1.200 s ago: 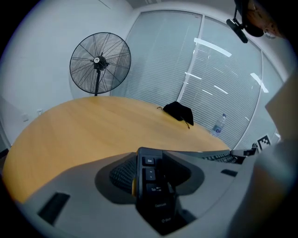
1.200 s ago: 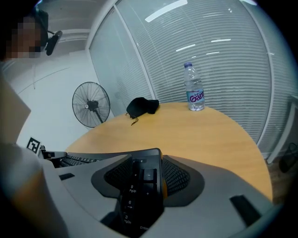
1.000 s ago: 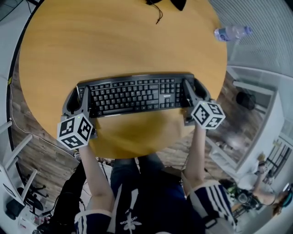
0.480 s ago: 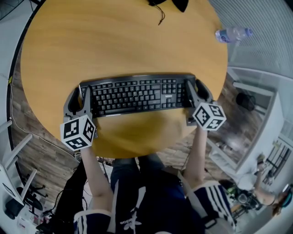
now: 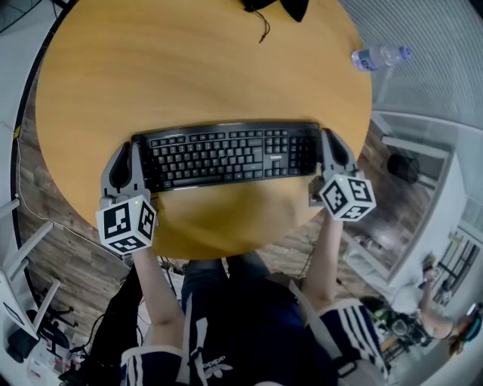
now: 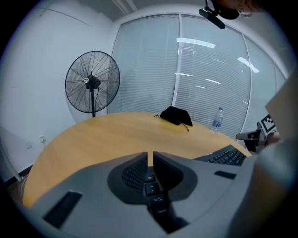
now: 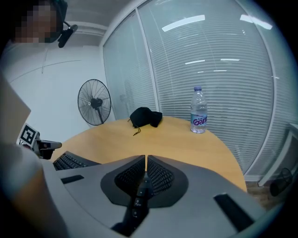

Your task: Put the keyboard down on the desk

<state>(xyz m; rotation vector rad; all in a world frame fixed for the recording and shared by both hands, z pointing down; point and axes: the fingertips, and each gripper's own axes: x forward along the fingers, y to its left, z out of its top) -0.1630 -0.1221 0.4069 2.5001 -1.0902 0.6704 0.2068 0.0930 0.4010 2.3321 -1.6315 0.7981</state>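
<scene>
The black keyboard (image 5: 226, 154) lies lengthwise across the near half of the round wooden desk (image 5: 189, 68). My left gripper (image 5: 130, 154) is at its left end and my right gripper (image 5: 327, 143) at its right end. Both sets of jaws have just been closing, each with an end of the keyboard between the pads. In the left gripper view the jaws (image 6: 150, 155) pinch a thin strip of keys, and the rest of the keyboard (image 6: 227, 156) runs off to the right. In the right gripper view the gripper (image 7: 145, 160) likewise clamps the keyboard's edge, and the keys (image 7: 70, 161) stretch away to the left.
A black pouch (image 5: 275, 6) with a cord lies at the desk's far edge. A water bottle (image 5: 381, 54) stands at the far right rim. A standing fan (image 6: 92, 82) is on the floor beyond the desk. The near desk edge is just below the grippers.
Both grippers' jaws, wide apart at the keyboard's ends before, have closed onto those ends. Both marker cubes have shifted slightly toward me.
</scene>
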